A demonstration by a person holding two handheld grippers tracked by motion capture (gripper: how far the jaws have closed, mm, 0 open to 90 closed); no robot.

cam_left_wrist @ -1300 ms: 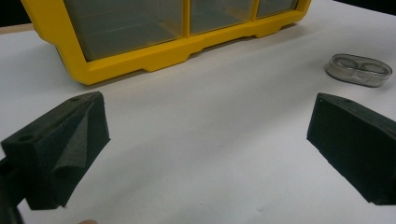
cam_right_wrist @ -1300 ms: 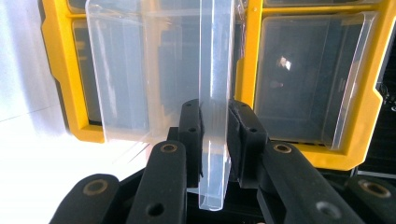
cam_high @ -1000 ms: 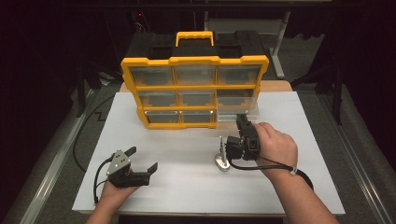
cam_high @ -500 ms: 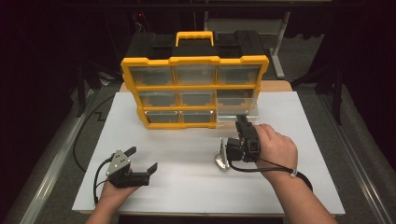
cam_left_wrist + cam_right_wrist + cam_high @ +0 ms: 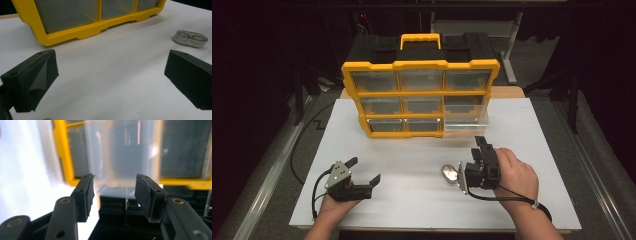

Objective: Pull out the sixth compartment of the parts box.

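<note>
Yellow organizer [image 5: 419,95] stands behind, its clear drawer [image 5: 466,119] pulled out. Small clear case [image 5: 450,173] lies flat beside the right gripper [image 5: 481,150], whose empty jaws have just been opening; left gripper [image 5: 363,170] gapes wide, empty.

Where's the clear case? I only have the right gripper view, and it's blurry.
Observer: The case lies on the table, just left of the right gripper in the high view. That gripper's jaws have just been opening, with nothing between them.
Operator: Which drawer is out?
Observer: The bottom right drawer of the organizer; the others look shut.
Operator: And the left gripper?
Observer: The left gripper sits open near the table's front left, nothing between its jaws.
</note>
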